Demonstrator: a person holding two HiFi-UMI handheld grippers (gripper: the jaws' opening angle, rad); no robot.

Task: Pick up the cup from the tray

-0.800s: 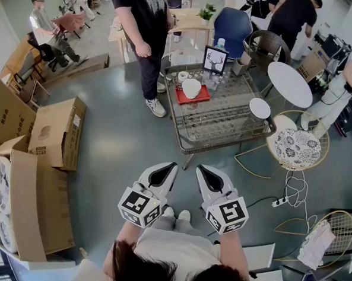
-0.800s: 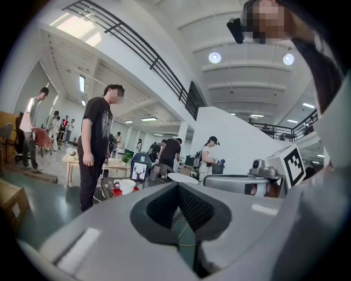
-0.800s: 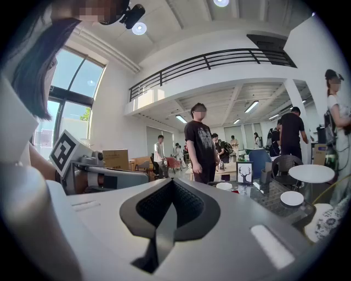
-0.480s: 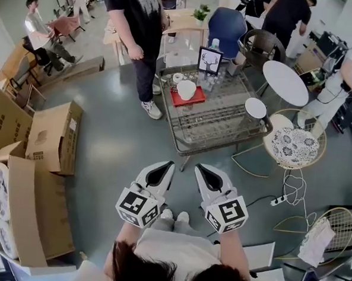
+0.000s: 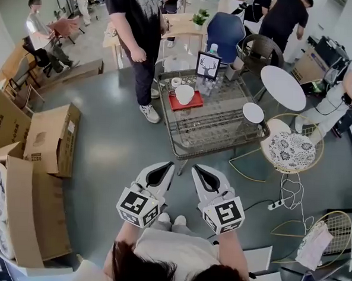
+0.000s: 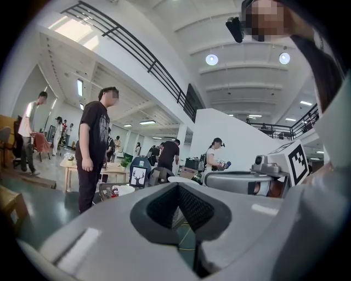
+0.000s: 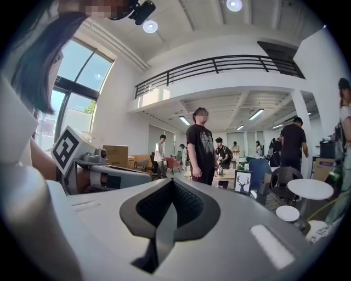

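Standing on the red tray [image 5: 194, 102], the white cup [image 5: 184, 94] is seen at the far left part of the wire-topped bench [image 5: 221, 125], well apart from both claws. A framed picture of a deer [image 5: 208, 66] is propped just behind the tray, and a round white disc [image 5: 252, 112] rests near the bench's right corner. A person in a black shirt [image 5: 138, 22] stands close to the bench's left side, near the tray. Cardboard boxes [image 5: 48, 138] lie on the floor off to the left.

The step in hand is judged to be the approach: the cup is not yet gripped, and open floor lies between the claws and the bench. The next move would call for the bench to be neared, one claw to be opened wide enough for the cup, and the cup to be taken by its wall without the tray being dragged or the standing person brushed.

The left claw [image 5: 168, 167] and the right claw [image 5: 200, 170] are held side by side, low and close to the body, pointed towards the bench. In each gripper view the jaws are seen pressed together along a thin seam, with nothing between them; both are closed and empty.
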